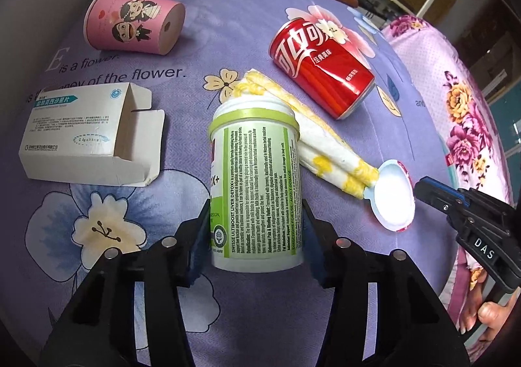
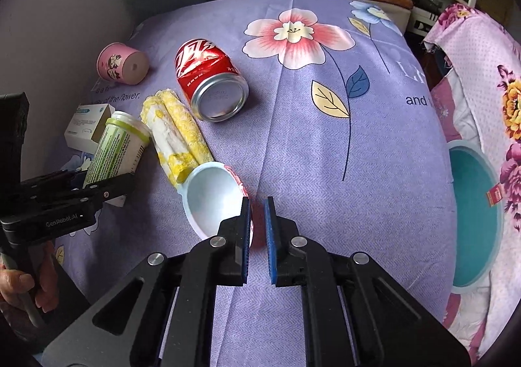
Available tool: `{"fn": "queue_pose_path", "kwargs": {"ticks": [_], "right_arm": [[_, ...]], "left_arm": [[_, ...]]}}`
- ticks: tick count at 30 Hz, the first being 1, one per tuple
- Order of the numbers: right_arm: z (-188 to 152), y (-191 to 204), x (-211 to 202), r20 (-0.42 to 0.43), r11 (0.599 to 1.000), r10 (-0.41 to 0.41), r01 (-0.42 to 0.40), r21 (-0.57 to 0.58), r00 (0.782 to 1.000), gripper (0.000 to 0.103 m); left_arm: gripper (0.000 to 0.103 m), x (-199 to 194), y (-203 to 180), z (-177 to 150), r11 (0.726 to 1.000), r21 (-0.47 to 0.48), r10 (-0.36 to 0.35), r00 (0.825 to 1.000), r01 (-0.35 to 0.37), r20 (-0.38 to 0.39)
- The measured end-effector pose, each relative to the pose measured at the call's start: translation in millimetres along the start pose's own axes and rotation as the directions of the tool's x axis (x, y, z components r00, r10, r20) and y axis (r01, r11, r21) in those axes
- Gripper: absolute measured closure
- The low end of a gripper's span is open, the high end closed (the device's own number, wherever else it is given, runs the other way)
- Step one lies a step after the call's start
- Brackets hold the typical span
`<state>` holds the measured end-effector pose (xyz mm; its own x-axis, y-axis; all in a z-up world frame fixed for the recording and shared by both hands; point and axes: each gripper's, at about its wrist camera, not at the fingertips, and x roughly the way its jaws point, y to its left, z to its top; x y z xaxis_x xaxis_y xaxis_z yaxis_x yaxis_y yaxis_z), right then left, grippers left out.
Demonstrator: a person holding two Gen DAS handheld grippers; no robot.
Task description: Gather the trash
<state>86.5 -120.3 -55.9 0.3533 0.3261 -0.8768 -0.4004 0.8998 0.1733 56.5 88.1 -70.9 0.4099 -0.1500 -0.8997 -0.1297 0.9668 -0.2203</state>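
Observation:
A white supplement bottle (image 1: pixel 257 184) with a green label and no cap lies tilted between my left gripper's (image 1: pixel 255 207) pads, which press on both of its sides. To its right lies a small white cup (image 2: pixel 211 197) with a red outer wall, tipped on its side. My right gripper (image 2: pixel 258 204) is shut on that cup's wall, one finger inside the rim and the red wall showing between the pads. In the left wrist view the right gripper (image 1: pixel 423 186) touches the cup (image 1: pixel 394 200) at its right edge.
On the purple flowered cloth (image 2: pixel 325 155) lie a dented red cola can (image 1: pixel 322 70), a rolled yellow-white cloth (image 1: pixel 325 145), an open medicine box (image 1: pixel 84 139) and a pink paper cup (image 1: pixel 130 21). A teal bin (image 2: pixel 472 213) stands at the right beside a pink floral cover.

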Motion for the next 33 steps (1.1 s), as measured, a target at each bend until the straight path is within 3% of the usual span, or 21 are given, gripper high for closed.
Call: {"fn": "queue_pose_path", "kwargs": {"ticks": [3,5,6,8,11,20,25,27,28,33], "right_arm": [[1.0,-3.5,0.1,-0.015,0.999,0.035,-0.035,0.010,0.999,0.094],[1.7,-2.4,0.2,-0.014,0.999,0.041,-0.041,0.003,0.999,0.086],[2.3,-0.6,0.7,-0.016,0.999,0.041,-0.041,-0.005,0.999,0.080],[3.3,5.3,0.8,-0.013,0.999,0.040,-0.040,-0.025,0.999,0.051],[3.2,19.4,2.1,-0.014,0.996,0.027,-0.028,-0.083,1.000,0.032],[3.3,43.8,26.8,-0.059,0.982,-0.036,0.025,-0.186,0.998,0.031],[2.6,43.9,38.0,-0.075,0.983,-0.048,0.034,-0.179,0.996,0.032],[1.3,43.6,41.5,-0.079,0.983,-0.059,0.044,-0.180,0.995,0.040],[0.4,42.9,41.1,-0.069,0.982,-0.074,0.061,-0.179,0.995,0.050],[1.6,28.4,29.6,-0.042,0.993,-0.052,0.047,-0.110,0.998,0.051]], "left_arm": [[0.052,-3.2,-1.4,-1.2,1.000,0.012,0.013,1.000,-0.013,0.009],[0.052,-3.7,-1.5,-2.3,0.999,0.026,0.020,1.000,-0.020,0.008],[0.052,-3.8,-0.2,-2.7,0.999,0.028,0.020,1.000,-0.021,0.005],[0.052,-3.7,4.4,-3.5,1.000,0.012,0.007,1.000,-0.007,-0.004],[0.052,-5.9,11.4,-2.4,1.000,-0.002,-0.005,1.000,0.005,-0.004],[0.052,-10.9,25.3,-4.8,1.000,0.008,-0.027,1.000,0.027,0.009],[0.052,-10.8,29.7,-7.4,0.999,0.016,-0.036,0.999,0.036,0.007],[0.052,-10.2,29.8,-8.2,0.999,0.017,-0.036,0.999,0.036,0.008],[0.052,-10.1,29.8,-8.2,0.999,0.016,-0.037,0.999,0.036,0.007],[0.052,-11.3,26.8,-9.5,0.999,0.019,-0.044,0.999,0.044,0.008]]}}
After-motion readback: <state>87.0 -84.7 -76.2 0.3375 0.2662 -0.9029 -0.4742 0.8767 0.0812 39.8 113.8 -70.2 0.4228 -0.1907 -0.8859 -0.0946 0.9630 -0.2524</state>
